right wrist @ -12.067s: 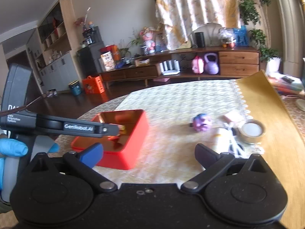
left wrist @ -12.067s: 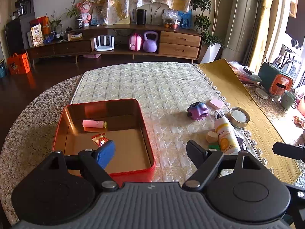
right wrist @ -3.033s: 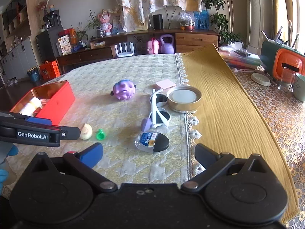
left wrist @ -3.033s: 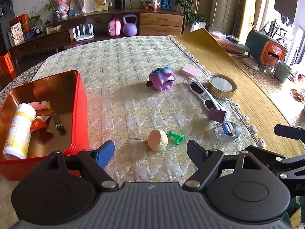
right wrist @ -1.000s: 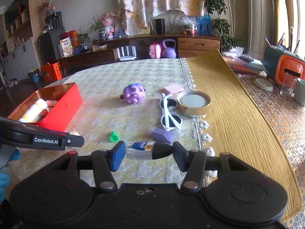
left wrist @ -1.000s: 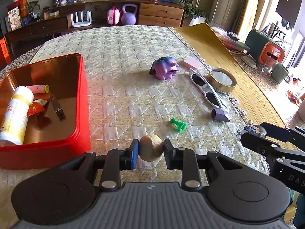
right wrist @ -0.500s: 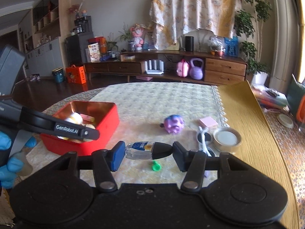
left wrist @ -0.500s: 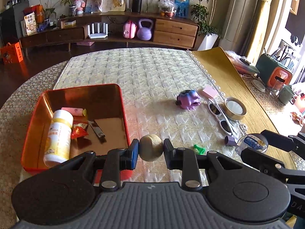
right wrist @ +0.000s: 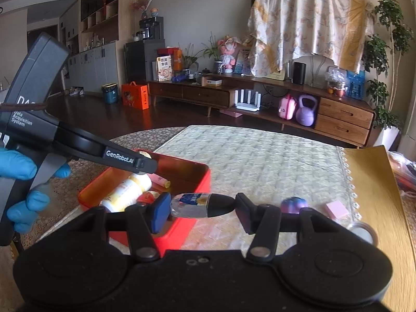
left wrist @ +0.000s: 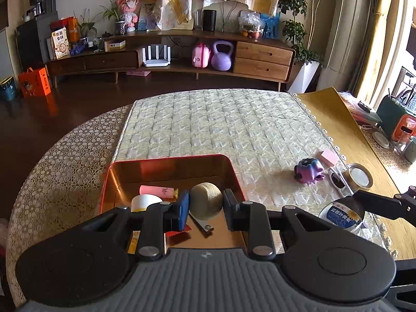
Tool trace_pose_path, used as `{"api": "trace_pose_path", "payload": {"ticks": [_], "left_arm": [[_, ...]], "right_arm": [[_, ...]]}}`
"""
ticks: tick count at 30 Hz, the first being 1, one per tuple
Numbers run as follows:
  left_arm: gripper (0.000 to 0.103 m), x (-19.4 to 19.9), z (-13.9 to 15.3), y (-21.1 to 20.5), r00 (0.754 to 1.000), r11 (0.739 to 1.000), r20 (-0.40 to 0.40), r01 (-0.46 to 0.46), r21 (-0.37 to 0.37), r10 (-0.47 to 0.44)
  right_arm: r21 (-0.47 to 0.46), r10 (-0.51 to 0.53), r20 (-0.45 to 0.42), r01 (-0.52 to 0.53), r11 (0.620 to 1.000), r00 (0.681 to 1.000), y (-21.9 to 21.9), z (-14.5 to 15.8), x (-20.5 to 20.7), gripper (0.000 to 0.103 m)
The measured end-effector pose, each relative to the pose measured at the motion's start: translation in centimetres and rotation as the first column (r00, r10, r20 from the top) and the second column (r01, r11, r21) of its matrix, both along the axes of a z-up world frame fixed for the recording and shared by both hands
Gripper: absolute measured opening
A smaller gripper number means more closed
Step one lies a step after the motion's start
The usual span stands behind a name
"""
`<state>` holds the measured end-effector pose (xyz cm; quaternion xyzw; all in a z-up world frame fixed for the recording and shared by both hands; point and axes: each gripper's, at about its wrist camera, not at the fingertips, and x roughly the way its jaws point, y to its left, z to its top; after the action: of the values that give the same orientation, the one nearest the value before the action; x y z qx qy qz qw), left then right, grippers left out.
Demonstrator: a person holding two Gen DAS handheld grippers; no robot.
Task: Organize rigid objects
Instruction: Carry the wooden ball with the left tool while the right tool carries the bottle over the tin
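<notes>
My left gripper (left wrist: 205, 205) is shut on a beige ball (left wrist: 206, 200) and holds it above the red tin box (left wrist: 166, 160). The box holds a white bottle (right wrist: 127, 188), a pink tube (left wrist: 156, 191), a nail clipper (left wrist: 204, 226) and a red wrapper. My right gripper (right wrist: 201, 209) is shut on a small clear bottle with a black cap (right wrist: 201, 205), just right of the box's near corner (right wrist: 200, 182). That bottle also shows in the left wrist view (left wrist: 342, 215). The left gripper's arm (right wrist: 109, 156) reaches over the box.
On the quilted cloth to the right lie a purple toy (left wrist: 309, 170), a pink block (left wrist: 329, 156), white sunglasses (left wrist: 339, 182) and a round tin lid (left wrist: 360, 176). A yellow runner (left wrist: 335, 114) covers the right side. The table's round edge curves at the left.
Both grippers have moved left toward the red box with their objects still held. The ball now hangs over the box's inside, and the small bottle is beside the box's corner.
</notes>
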<state>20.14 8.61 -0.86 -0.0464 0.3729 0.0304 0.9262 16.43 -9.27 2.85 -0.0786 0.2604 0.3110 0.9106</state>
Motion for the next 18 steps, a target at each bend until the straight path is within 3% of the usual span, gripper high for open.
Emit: {"api": "trace_pose_path", "payload": {"ticks": [18], "left_arm": [[0.027, 7.3, -4.1, 4.5, 0.996, 1.000, -0.088, -0.013, -0.015, 0.012]], "right_arm": [[-0.145, 0.094, -0.028, -0.097, 0.985, 0.995, 9.6, -4.4, 5.4, 0.054]]}}
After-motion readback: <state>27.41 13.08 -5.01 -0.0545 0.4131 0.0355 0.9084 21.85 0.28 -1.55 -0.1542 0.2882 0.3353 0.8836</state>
